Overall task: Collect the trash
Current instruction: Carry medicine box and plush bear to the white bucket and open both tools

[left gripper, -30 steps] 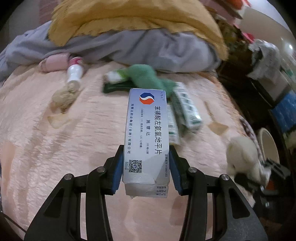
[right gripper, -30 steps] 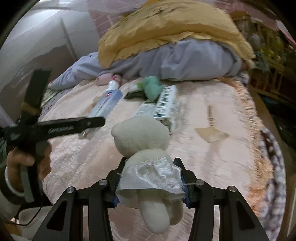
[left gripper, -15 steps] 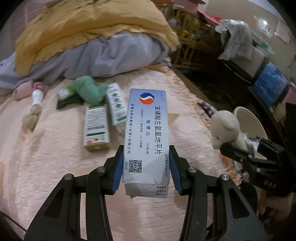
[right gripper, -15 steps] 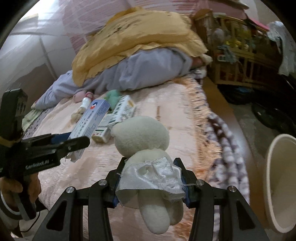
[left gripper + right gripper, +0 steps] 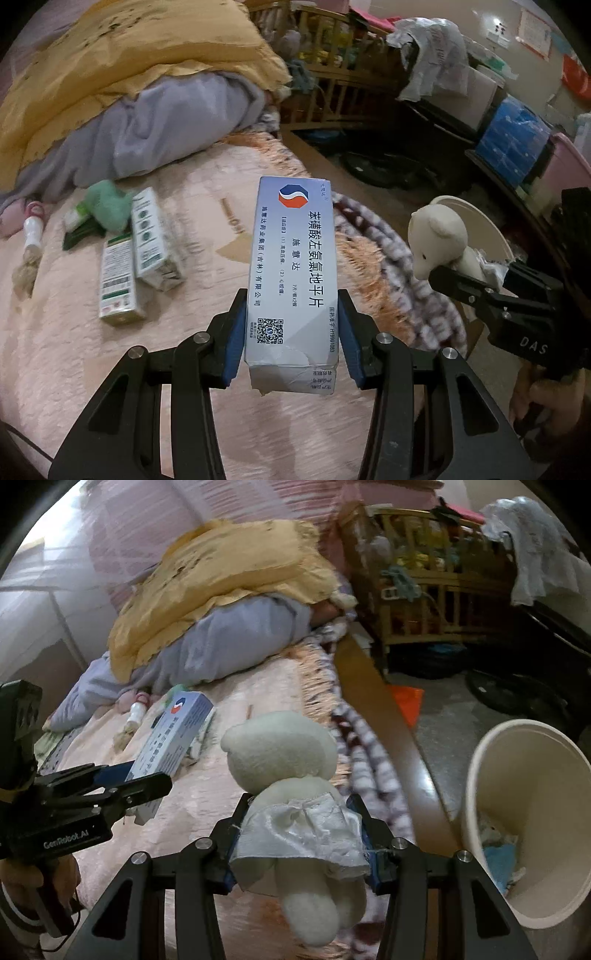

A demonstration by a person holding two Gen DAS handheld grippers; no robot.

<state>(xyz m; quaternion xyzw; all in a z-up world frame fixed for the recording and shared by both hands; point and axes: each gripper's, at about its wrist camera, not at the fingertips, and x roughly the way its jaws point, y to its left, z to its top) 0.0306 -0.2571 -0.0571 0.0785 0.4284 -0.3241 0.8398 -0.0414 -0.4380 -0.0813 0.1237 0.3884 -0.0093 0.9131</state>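
My left gripper [image 5: 291, 332] is shut on a white-blue medicine box [image 5: 291, 266] with Chinese print, held above the pink bedspread [image 5: 74, 369]; from the right wrist view the same box [image 5: 173, 734] shows at the left. A white plush bear in a silvery skirt [image 5: 291, 790] is clamped at its waist by my right gripper [image 5: 299, 830]; the bear [image 5: 439, 236] appears at the right of the left wrist view. A cream waste bin [image 5: 532, 812] stands on the floor beside the bed, with scraps inside. Two green-white boxes [image 5: 136, 251] and a green cloth [image 5: 109, 206] lie on the bed.
Yellow and grey bedding [image 5: 129, 110] is heaped at the bed's head. A small bottle [image 5: 31, 229] lies near it. The bed's fringed edge and wooden side rail [image 5: 380, 723] separate bed from floor. A wooden crib [image 5: 424, 598] and cluttered furniture stand beyond.
Both grippers swung right toward the bed's edge, each keeping its load. The bin has come into fuller view in the right wrist view; the boxes on the bed slid left.
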